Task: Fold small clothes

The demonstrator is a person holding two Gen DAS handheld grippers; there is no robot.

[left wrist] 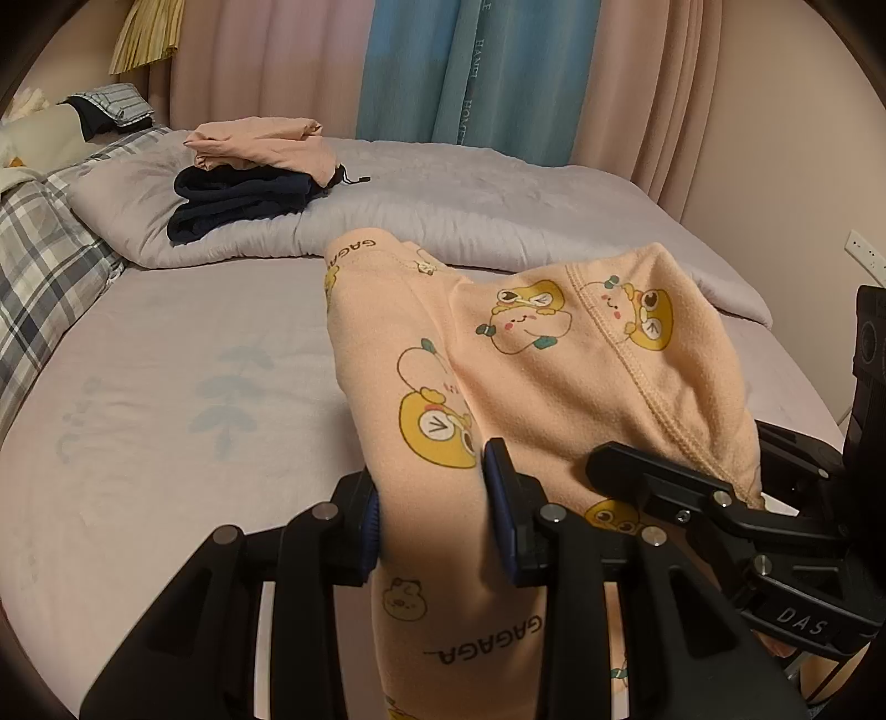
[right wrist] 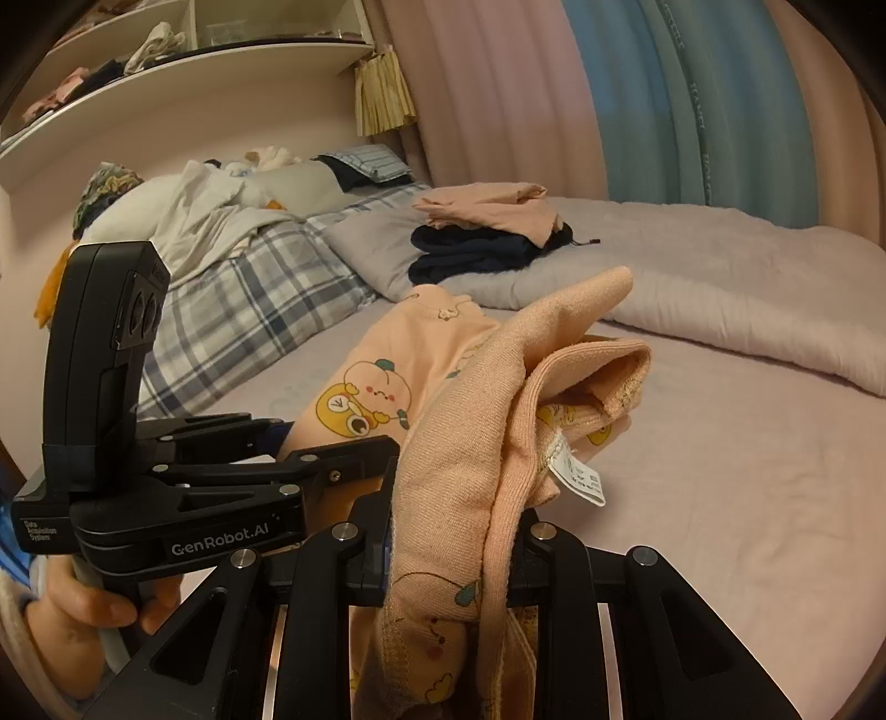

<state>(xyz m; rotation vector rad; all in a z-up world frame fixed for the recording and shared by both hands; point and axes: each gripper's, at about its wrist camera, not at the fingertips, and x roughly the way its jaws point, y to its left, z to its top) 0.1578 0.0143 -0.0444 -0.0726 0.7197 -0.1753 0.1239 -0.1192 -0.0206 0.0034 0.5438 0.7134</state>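
Note:
A small peach garment (left wrist: 554, 354) printed with yellow cartoon figures hangs between both grippers above the bed (left wrist: 166, 360). My left gripper (left wrist: 437, 520) is shut on a bunched fold of it, cloth draping down through the fingers. My right gripper (right wrist: 448, 548) is shut on another edge of the same garment (right wrist: 476, 399), with a white care label (right wrist: 578, 476) dangling beside it. The right gripper also shows in the left wrist view (left wrist: 681, 487), close at the right. The left gripper shows in the right wrist view (right wrist: 277, 437) at the left, held by a hand.
A stack of folded clothes, peach on dark navy (left wrist: 255, 166), lies on a grey folded quilt (left wrist: 498, 216) at the far side. A plaid pillow (left wrist: 39, 266) sits at the left. Curtains (left wrist: 470, 66) hang behind. Shelves (right wrist: 166, 50) stand above the headboard.

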